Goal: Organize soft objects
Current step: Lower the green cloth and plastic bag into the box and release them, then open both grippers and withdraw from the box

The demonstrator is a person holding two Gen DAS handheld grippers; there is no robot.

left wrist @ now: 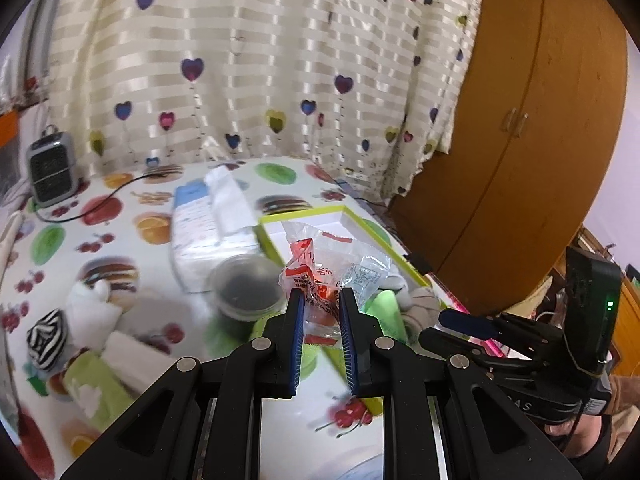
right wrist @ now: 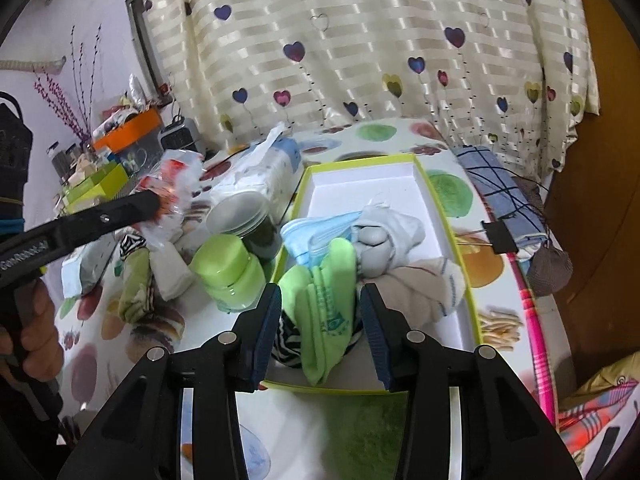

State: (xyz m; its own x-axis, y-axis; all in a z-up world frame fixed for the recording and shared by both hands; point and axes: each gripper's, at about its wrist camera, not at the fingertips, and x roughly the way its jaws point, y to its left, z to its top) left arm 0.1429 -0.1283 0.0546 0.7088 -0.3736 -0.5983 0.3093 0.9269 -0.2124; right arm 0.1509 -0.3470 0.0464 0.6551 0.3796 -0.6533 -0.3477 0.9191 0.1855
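Note:
My left gripper [left wrist: 321, 294] is shut on a crinkly clear plastic packet with red print [left wrist: 316, 268], held in the air above the table; the packet also shows in the right wrist view [right wrist: 172, 188]. My right gripper [right wrist: 320, 296] is open and empty, over the near end of a green-rimmed white box [right wrist: 440, 196]. The box holds a green cloth [right wrist: 328, 308], a grey sock [right wrist: 380, 240], a beige sock [right wrist: 424, 292], a blue face mask [right wrist: 316, 232] and a zebra-striped cloth [right wrist: 288, 340]. The right gripper also shows in the left wrist view [left wrist: 464, 320].
On the fruit-print tablecloth stand a tissue pack [left wrist: 212, 224], a lidded dark jar [left wrist: 246, 286], a green jar [right wrist: 228, 272], a zebra cloth ball [left wrist: 46, 338], white plush [left wrist: 90, 304] and a green-and-white roll [left wrist: 96, 388]. A small heater [left wrist: 50, 170] sits far left. A folded checked cloth [right wrist: 500, 196] lies right.

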